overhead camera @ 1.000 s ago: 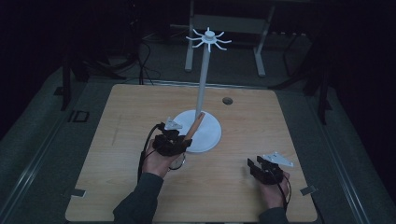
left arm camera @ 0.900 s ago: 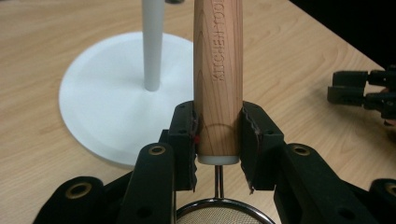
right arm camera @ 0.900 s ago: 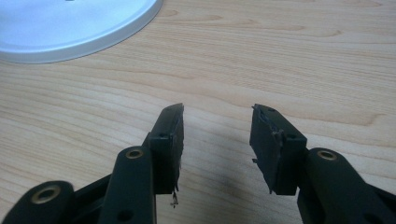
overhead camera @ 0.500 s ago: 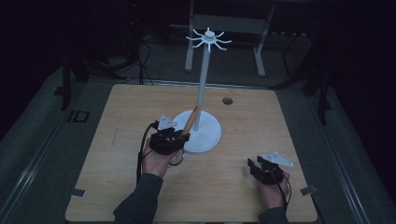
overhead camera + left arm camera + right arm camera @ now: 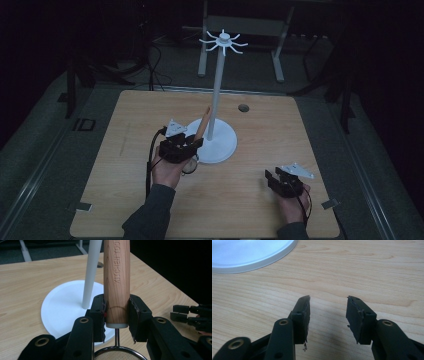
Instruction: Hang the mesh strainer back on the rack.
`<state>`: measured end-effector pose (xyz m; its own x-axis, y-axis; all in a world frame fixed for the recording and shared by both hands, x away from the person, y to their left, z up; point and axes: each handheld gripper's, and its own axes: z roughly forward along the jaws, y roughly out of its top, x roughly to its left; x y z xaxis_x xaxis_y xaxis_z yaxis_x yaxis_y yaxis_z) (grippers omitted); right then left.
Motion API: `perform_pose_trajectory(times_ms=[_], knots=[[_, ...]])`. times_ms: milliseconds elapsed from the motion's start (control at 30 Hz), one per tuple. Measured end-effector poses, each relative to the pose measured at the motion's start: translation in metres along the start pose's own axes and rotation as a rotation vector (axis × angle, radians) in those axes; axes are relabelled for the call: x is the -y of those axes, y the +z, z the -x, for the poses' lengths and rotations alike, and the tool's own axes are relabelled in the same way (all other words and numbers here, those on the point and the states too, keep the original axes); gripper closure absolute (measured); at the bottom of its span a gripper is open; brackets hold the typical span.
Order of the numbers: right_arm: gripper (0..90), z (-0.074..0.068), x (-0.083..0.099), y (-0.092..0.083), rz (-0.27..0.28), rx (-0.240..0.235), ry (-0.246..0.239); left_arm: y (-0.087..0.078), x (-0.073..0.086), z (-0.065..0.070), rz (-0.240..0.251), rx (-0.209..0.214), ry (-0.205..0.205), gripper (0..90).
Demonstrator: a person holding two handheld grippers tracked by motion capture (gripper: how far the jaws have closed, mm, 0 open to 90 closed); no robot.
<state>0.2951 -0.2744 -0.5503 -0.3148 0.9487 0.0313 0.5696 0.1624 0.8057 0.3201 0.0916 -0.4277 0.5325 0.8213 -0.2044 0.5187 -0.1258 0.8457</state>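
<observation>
Broad wooden tabletop (image 5: 125, 150) under dim light, small round hole (image 5: 243, 107) near its far edge. White stand (image 5: 216, 95) upright past the middle: round flat base (image 5: 220, 147), thin pole, ring of hooks at the top. Left gripper (image 5: 186, 145) just beside the base's near-left rim, fingers (image 5: 98, 312) clenched on the wooden handle (image 5: 116, 282) of a strainer, handle tilted up toward the pole, stamped "KITCHEN TOOL" along its length; wire mesh rim (image 5: 120, 355) low between the fingers, at the handle's near end. Right gripper (image 5: 328, 315) well apart at the near right, low over bare wood, fingers released, holding nothing.
</observation>
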Motion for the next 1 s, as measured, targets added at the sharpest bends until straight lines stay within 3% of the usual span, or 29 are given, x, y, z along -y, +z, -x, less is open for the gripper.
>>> perform_pose_trajectory(times_ms=[1000], knots=[[51.1, 0.000, 0.000, 0.001, 0.004, 0.007, -0.002, -0.013, -0.015, 0.007, 0.093, 0.007, -0.036, 68.4]])
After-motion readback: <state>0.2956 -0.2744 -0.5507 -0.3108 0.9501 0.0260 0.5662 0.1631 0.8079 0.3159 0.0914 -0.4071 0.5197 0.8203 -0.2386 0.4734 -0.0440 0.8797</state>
